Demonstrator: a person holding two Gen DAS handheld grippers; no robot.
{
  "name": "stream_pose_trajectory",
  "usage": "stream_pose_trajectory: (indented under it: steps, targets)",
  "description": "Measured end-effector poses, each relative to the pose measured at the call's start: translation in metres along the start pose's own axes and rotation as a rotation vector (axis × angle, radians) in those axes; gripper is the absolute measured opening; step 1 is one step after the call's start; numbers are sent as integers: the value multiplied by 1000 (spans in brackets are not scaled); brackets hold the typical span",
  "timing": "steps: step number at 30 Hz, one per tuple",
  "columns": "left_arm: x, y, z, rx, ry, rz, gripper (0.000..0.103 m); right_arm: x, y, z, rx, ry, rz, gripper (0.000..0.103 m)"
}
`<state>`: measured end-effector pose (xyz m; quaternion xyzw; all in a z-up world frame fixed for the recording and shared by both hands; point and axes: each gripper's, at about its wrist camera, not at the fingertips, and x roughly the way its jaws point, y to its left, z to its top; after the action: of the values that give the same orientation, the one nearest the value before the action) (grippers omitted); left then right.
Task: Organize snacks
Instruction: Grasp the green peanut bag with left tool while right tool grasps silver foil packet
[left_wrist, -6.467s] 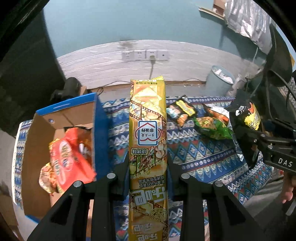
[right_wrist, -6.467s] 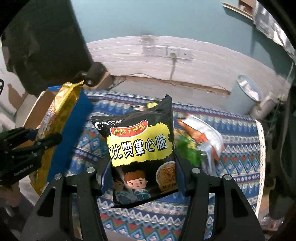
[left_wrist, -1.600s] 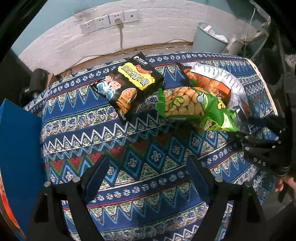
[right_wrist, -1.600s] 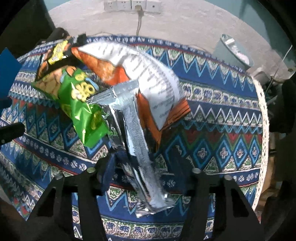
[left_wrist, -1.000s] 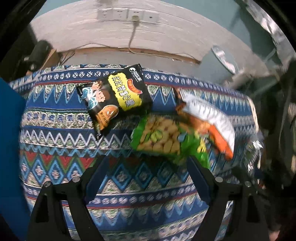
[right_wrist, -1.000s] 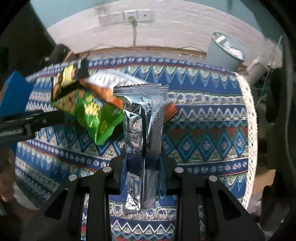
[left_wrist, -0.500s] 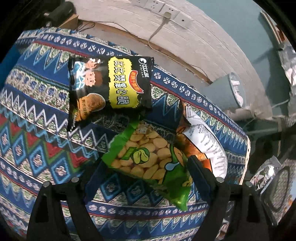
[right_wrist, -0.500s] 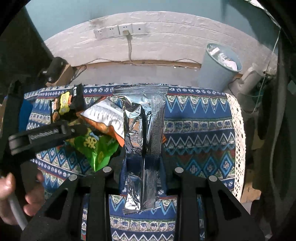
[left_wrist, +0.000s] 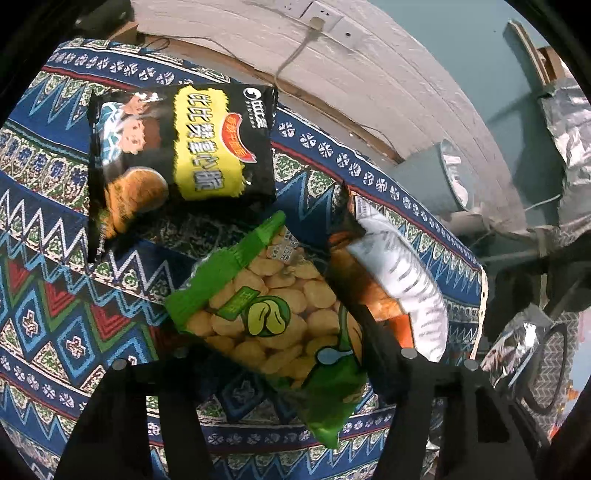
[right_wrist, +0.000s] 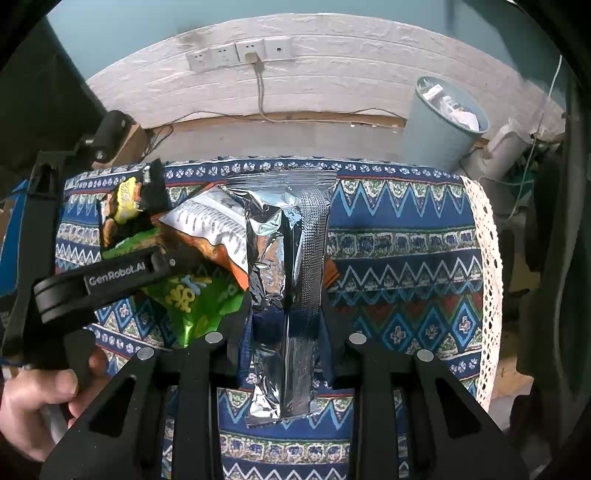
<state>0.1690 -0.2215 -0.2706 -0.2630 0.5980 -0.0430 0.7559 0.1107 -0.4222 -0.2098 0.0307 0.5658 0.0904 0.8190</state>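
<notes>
Four snack packets: black, green, orange-white, silver.

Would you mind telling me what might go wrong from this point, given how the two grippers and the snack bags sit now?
The left gripper is open around the green bean bag, whose edge touches the orange-and-white bag; closing may pinch both. The right gripper grips the silver packet low, so it may flop or slip.

Left gripper now straddles green snack bag
</notes>
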Motion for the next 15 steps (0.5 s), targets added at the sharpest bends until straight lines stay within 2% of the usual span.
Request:
stream_pose_trajectory:
  steps: [15]
  targets:
    - [-53, 34, -8, 174, -26, 60, 58, -9, 24, -8, -17, -6, 26, 28]
